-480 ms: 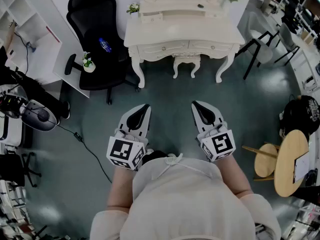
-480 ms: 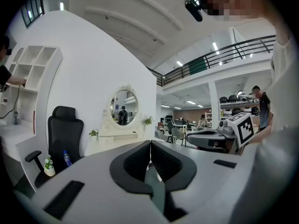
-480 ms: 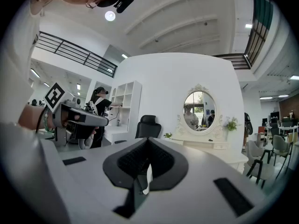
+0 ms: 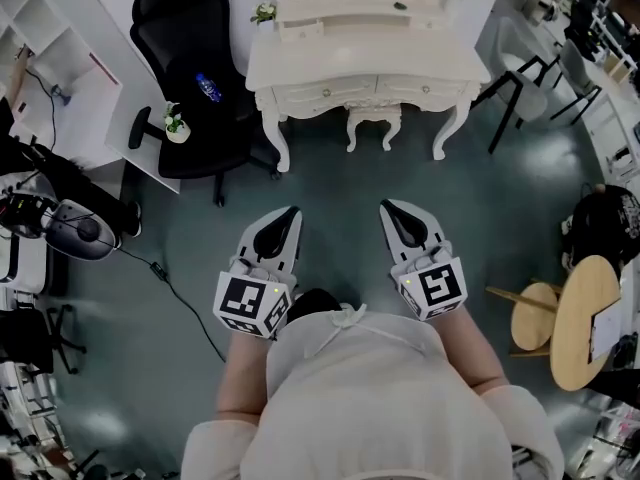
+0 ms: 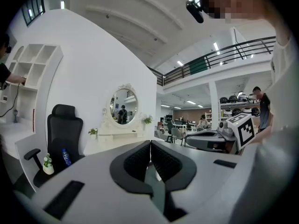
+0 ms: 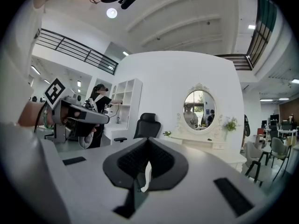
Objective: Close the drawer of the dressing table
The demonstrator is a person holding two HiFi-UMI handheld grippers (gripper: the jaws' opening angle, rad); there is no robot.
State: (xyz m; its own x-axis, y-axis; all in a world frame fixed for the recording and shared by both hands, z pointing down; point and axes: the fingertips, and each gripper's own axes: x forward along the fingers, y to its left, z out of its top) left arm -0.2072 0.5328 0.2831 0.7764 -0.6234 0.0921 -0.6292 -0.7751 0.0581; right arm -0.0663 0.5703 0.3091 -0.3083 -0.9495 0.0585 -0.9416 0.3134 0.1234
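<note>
The dressing table (image 4: 365, 63) stood against the far wall, at the top of the head view, with a stool (image 4: 374, 120) tucked under it. A small drawer (image 4: 301, 33) at the left of its upper tier appeared to project from its case. The two front drawers below the tabletop looked flush, though detail at that range was poor.

Open floor (image 4: 340, 183) lay between the table and the person, so the table was well out of reach. A black chair (image 4: 190, 58) stood just left of it.

The left gripper (image 4: 285, 215) was held level at waist height, jaws together and empty. The right gripper (image 4: 392, 208) was held likewise beside it, tips meeting, nothing between them.

Assessment: the approach step was in hand and no contact had been made. The next move called for walking up to the table, raising one closed gripper to the drawer front and pushing it squarely home.
</note>
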